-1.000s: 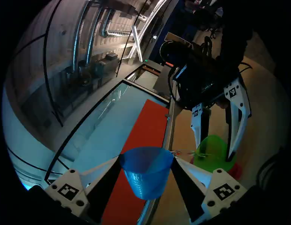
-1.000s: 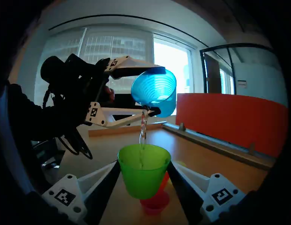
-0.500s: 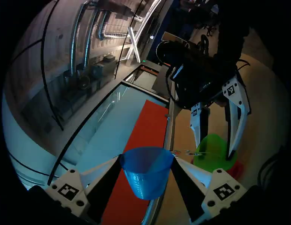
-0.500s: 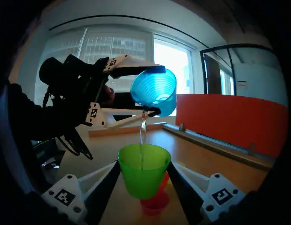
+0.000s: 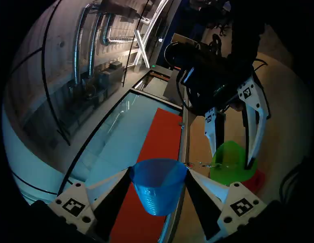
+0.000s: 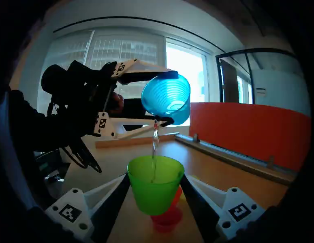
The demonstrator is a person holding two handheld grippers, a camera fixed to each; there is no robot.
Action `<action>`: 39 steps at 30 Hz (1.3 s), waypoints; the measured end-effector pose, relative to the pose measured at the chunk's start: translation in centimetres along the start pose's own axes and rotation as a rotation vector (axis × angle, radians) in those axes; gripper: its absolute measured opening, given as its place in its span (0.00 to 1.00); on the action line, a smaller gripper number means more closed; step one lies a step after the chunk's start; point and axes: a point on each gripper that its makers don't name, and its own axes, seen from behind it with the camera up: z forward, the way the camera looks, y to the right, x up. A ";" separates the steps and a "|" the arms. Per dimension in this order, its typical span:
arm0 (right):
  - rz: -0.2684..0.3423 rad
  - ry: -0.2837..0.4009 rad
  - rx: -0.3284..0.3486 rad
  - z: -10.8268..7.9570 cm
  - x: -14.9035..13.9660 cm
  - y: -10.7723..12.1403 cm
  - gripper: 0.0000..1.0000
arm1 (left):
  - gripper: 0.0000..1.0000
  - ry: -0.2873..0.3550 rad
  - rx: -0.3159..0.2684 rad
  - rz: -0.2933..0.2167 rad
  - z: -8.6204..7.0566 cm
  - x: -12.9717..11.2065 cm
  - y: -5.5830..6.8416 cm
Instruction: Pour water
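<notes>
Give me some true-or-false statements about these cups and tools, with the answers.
1. The left tool grips a blue cup. True.
2. The blue cup stands upright. False: it is tipped over, pouring.
3. A water stream falls into a green cup gripped by the right tool. True.
4. The partition is blue. False: it is red-orange.

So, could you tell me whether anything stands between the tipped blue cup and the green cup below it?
Nothing visible does: water falls from the blue cup through open air into the open mouth of the green cup.
</notes>
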 end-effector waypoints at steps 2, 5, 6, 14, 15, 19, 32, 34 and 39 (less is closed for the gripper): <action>-0.001 0.000 -0.001 0.0 0.0 0.0 0.90 | 0.89 0.000 0.002 0.004 0.0 0.0 -0.1; -0.004 -0.001 -0.001 0.0 0.1 0.0 0.90 | 0.89 -0.001 0.005 0.015 -0.1 0.0 -0.2; -0.004 0.000 -0.001 0.0 0.1 0.0 0.90 | 0.89 -0.002 0.005 0.020 -0.1 0.1 -0.2; -0.005 0.005 -0.004 -0.1 0.3 0.0 0.90 | 0.89 0.001 0.003 0.050 -0.1 0.5 -0.2; -0.006 0.005 -0.004 -0.1 0.3 0.0 0.90 | 0.89 0.001 0.003 0.054 -0.1 0.5 -0.2; -0.008 0.005 -0.005 -0.1 0.3 0.0 0.90 | 0.89 0.002 0.004 0.069 0.0 0.7 -0.3; -0.011 0.005 -0.006 -0.2 0.3 0.0 0.90 | 0.89 0.002 0.006 0.094 0.3 0.8 -0.3; -0.012 0.005 -0.006 -0.2 0.2 0.0 0.90 | 0.89 0.002 0.005 0.098 0.3 0.8 -0.3; -0.011 0.005 -0.007 -0.3 0.3 0.1 0.90 | 0.89 -0.003 0.004 0.116 0.3 0.7 -0.2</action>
